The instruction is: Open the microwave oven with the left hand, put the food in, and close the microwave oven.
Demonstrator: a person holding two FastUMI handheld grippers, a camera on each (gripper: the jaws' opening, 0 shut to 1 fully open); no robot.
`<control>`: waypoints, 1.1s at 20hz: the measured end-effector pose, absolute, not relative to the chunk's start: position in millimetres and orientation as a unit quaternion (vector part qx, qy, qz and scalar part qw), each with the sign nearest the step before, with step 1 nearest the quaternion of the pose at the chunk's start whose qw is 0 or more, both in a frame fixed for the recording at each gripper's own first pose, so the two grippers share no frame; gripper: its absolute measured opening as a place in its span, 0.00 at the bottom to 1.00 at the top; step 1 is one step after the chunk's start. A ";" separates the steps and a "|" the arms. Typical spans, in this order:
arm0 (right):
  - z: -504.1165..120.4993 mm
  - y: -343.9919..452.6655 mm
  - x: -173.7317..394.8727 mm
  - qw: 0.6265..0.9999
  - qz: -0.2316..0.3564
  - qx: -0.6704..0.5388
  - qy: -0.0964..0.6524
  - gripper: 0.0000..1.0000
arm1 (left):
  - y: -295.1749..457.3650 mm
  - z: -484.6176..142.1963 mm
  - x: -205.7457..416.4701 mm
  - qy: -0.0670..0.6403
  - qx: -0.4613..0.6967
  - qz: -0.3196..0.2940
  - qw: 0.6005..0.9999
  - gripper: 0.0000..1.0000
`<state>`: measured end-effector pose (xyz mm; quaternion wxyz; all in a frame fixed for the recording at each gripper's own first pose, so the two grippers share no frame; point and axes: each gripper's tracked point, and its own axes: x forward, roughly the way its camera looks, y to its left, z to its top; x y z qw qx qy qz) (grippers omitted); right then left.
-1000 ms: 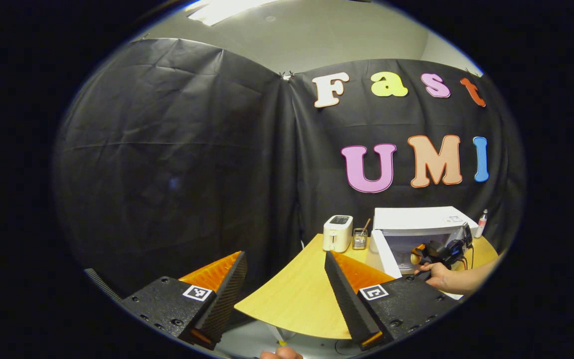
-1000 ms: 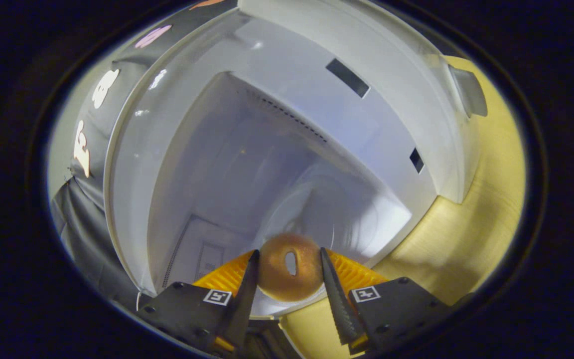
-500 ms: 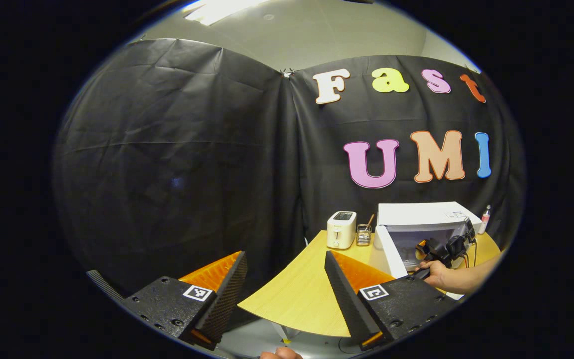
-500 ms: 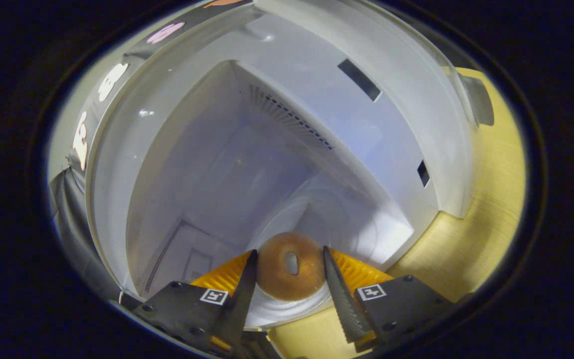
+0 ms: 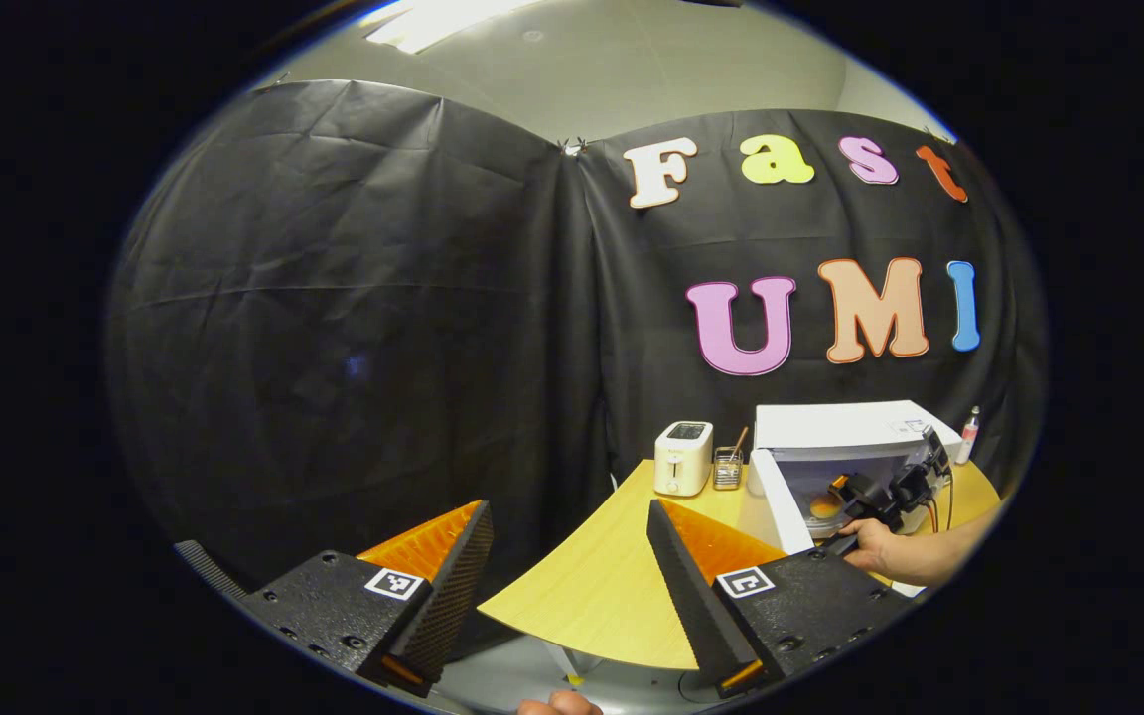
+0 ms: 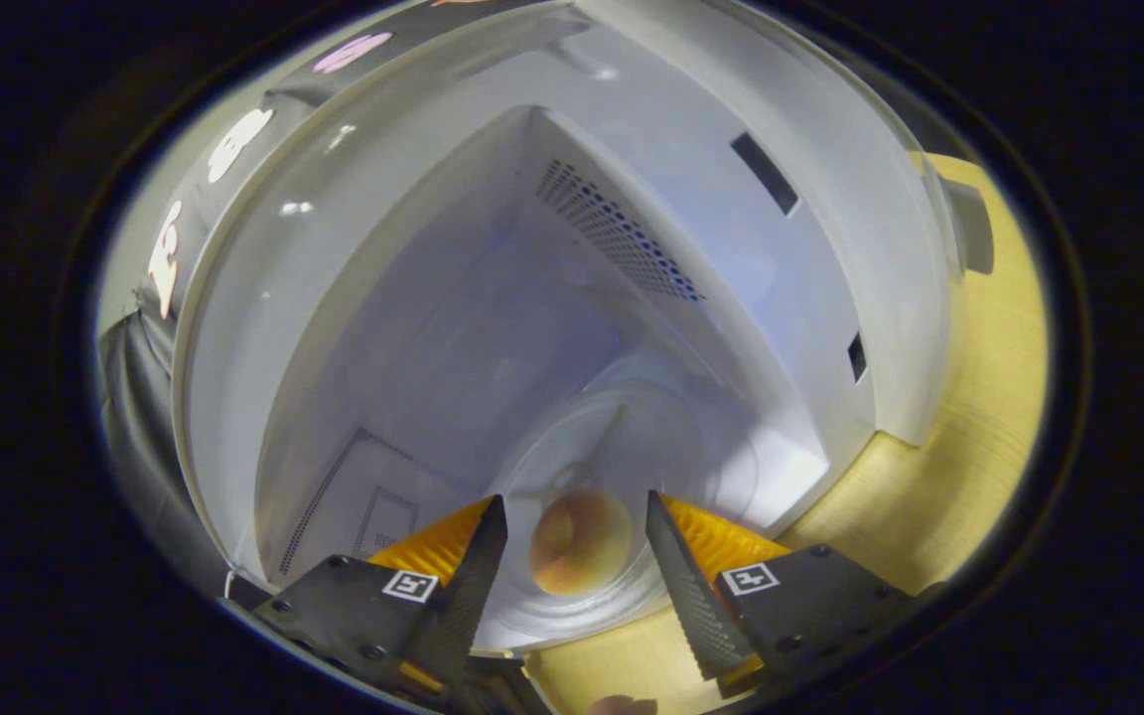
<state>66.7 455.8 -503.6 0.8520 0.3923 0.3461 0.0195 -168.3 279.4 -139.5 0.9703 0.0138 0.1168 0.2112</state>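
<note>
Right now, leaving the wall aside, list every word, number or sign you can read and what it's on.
Nothing can be read.
Sticker on top of the microwave: too small.
Bottle label: too small.
Left tongs and right tongs: square coded tags, no words.

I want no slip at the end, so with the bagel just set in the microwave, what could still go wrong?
The bagel lies near the front edge of the glass turntable, between the open right claw fingers; pulling out crookedly could drag it off. The microwave door is still open, with the left claw far back over the table edge, so a hasty swing might hit the retreating right claw.
</note>
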 end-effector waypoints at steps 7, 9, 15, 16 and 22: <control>-485.8 440.2 57.8 0.878 0.054 0.343 0.329 0.82 | 269.7 -134.5 -164.0 0.110 0.016 0.198 0.974 0.90; -475.5 435.5 49.8 0.888 0.075 0.319 0.324 0.82 | 268.9 -132.0 -164.6 0.107 0.019 0.197 0.974 0.90; -427.8 409.7 25.7 0.916 0.143 0.252 0.280 0.82 | 264.9 -138.7 -156.3 0.105 0.022 0.175 0.979 0.90; -415.1 401.7 23.5 0.920 0.151 0.240 0.269 0.82 | 268.2 -143.0 -153.7 0.108 0.025 0.174 0.979 0.91; -330.5 345.4 24.9 0.952 0.192 0.147 0.188 0.82 | 257.3 -158.5 -132.7 0.088 -0.008 0.118 0.989 0.93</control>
